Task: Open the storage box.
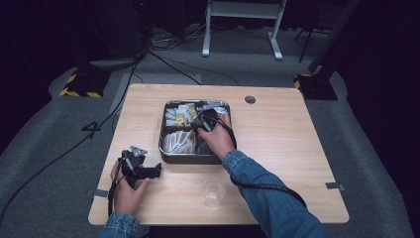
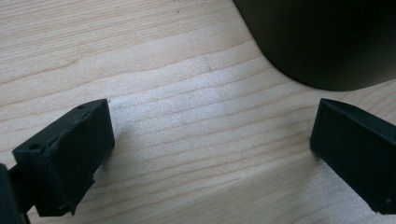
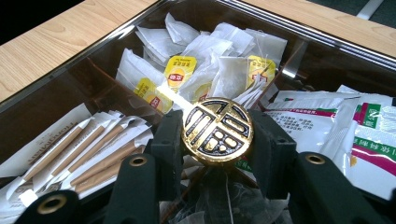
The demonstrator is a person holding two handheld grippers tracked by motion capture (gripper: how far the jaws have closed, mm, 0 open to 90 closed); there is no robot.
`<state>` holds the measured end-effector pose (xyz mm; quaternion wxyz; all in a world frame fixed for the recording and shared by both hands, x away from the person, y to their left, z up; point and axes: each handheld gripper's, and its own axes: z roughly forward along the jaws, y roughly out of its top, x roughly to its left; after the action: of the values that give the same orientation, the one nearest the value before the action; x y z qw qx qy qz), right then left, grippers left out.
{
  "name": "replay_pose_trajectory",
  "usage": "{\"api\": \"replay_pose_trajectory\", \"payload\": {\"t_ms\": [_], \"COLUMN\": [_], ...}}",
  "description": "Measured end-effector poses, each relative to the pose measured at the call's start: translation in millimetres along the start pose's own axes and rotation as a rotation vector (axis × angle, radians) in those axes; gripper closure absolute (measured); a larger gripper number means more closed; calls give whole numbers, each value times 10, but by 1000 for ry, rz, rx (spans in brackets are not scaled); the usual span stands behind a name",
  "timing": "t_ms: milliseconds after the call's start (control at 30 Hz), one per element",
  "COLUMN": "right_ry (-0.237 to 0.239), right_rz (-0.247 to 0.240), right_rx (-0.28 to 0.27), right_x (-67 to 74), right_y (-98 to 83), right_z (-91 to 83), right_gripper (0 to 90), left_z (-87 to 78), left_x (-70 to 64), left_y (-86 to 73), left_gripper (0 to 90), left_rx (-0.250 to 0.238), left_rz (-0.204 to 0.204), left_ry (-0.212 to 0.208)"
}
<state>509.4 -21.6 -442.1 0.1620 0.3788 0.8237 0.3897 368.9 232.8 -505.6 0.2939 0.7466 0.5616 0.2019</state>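
A metal tray [image 1: 163,148] stands at the middle of the wooden table [image 1: 287,148]. My right gripper [image 1: 204,119] reaches into its right half. Its jaws are shut on a round gold medallion [image 3: 217,130] with a black pattern, one pad pressing each side, and the right gripper [image 3: 217,142] holds it just above the packets. What hangs under the medallion is hidden. My left gripper [image 1: 157,170] lies on the table by the tray's near left corner. Its left gripper [image 2: 210,149] jaws stand wide apart over bare wood, with the tray's dark wall [image 2: 327,37] just beyond.
The tray holds white tea bags with yellow tags [image 3: 205,60] at the back, paper-wrapped sticks [image 3: 88,149] at the left and white sachets [image 3: 355,126] at the right. A clear glass cup [image 1: 214,192] stands near the table's front edge. A cable hole [image 1: 250,99] sits at the back.
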Motion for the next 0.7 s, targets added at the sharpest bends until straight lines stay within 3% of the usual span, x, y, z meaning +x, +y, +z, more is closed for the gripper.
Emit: {"api": "replay_pose_trajectory", "payload": {"t_ms": [300, 700], "right_ry": [3, 11], "right_rz": [-1, -2], "right_rx": [9, -58], "right_x": [-4, -103], "right_y": [57, 203], "right_z": [-46, -379], "right_gripper": [589, 589], "left_z": [11, -2], "left_x": [-2, -24], "left_y": [15, 3], "left_gripper": [1, 1], "left_rx": [3, 5], "left_rz": [12, -4], "left_ry": [-7, 10]}}
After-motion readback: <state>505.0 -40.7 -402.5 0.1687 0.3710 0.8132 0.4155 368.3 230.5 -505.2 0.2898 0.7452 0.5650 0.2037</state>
